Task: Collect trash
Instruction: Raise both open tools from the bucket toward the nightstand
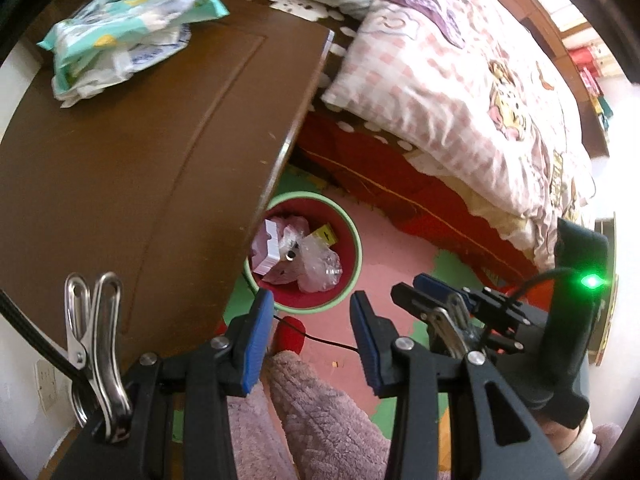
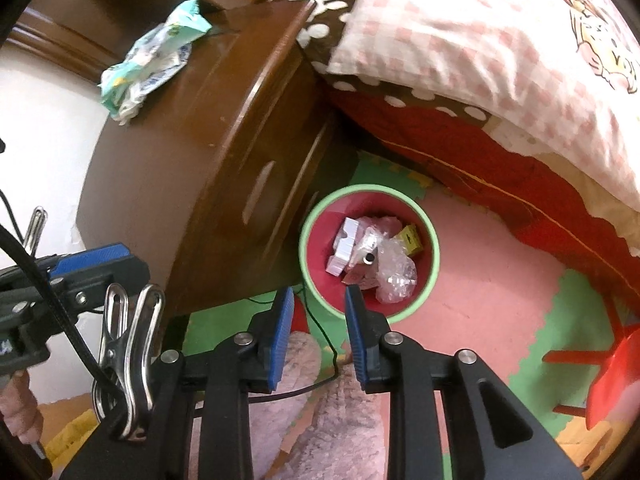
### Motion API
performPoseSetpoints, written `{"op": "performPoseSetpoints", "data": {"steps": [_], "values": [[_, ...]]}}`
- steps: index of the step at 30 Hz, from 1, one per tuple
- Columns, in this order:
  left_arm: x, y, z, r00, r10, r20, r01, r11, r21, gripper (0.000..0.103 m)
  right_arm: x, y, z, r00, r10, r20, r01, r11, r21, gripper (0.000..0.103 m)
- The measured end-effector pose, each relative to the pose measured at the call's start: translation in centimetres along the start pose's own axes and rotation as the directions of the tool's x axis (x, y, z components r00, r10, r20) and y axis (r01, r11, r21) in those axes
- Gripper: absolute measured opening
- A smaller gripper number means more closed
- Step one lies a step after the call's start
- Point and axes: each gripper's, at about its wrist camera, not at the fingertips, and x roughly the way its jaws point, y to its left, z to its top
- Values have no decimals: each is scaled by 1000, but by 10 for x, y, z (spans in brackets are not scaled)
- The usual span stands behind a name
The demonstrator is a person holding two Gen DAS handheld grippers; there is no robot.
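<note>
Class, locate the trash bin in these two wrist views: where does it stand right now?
The trash bin stands on the foam floor mat, close to the brown nightstand on its left, with the bed behind; both views show it just ahead of the fingertips.

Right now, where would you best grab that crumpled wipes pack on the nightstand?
Take the wipes pack by its loose crumpled end nearest the nightstand's front, coming from above with jaws straddling the folds. It lies flat and floppy, so a raised, bunched edge probably gives more to pinch than its flat top. Both grippers are open and empty.
</note>
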Motion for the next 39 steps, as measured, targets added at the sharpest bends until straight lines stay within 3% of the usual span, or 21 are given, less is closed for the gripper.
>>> {"op": "performPoseSetpoints", "data": {"steps": [18,32,39], "values": [[-73,91,24,994,-12,109,25,992,-122,41,-26,94,44,995,66,70,-61,996,-69,27],[-135,164,45,978,-4,210,46,980,-194,41,-51,161,82,984,57,171,-42,995,-94,34],[-139,183,55,977,5,212,47,969,-242,46,-55,180,109,981,49,188,-25,992,-127,37]]}}
